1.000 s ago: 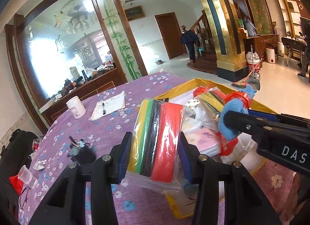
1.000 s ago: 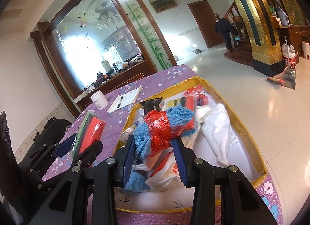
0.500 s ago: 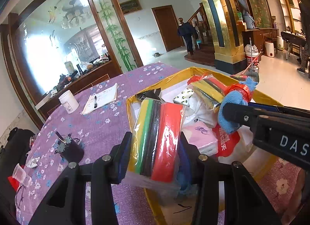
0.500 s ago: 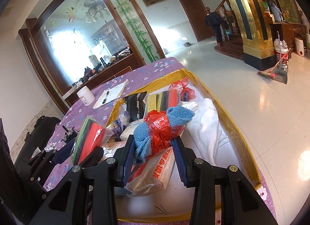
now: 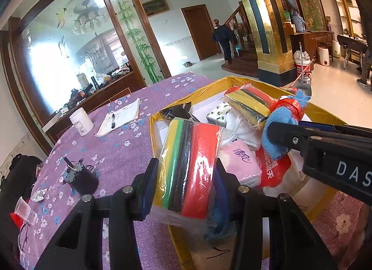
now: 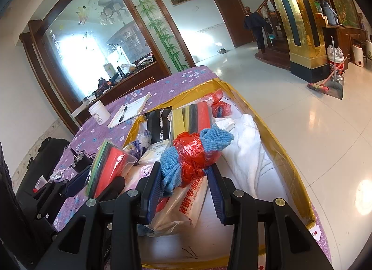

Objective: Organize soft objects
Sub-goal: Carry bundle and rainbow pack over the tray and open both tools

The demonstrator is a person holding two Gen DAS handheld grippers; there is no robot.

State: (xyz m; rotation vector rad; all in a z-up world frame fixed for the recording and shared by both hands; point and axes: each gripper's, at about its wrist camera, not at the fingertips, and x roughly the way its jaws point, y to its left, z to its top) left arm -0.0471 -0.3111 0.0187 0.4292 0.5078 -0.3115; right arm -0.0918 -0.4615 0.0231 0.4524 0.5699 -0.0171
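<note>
A clear plastic pack of coloured sponge strips, yellow, green, black and red [image 5: 188, 165], sits low in the centre of the left wrist view, pinched between the pads of the left tongs [image 5: 184, 181], which are closed down to a narrow gap on it. A second ago the pack hung over the purple flowered cloth of the desk [image 5: 116, 149]; now it has come across and slightly down, so that it hangs over the near left corner of the gold-rimmed white box [image 5: 325, 116]. The carry looks finished, and what seems left is lowering and letting go.

In the centre of the right wrist view, a blue knitted cloth bundled in red plastic wrap [image 6: 195, 156] is clamped by the right tongs [image 6: 186, 191], also nearly closed, above the box's middle, much as before. Below lie a pink tissue pack [image 5: 241, 163], a white towel [image 6: 248, 153] and a second strip pack [image 5: 251, 105]. At upper left on the desk: a white jar [image 5: 81, 121] and a notepad with a pen [image 5: 121, 116].
</note>
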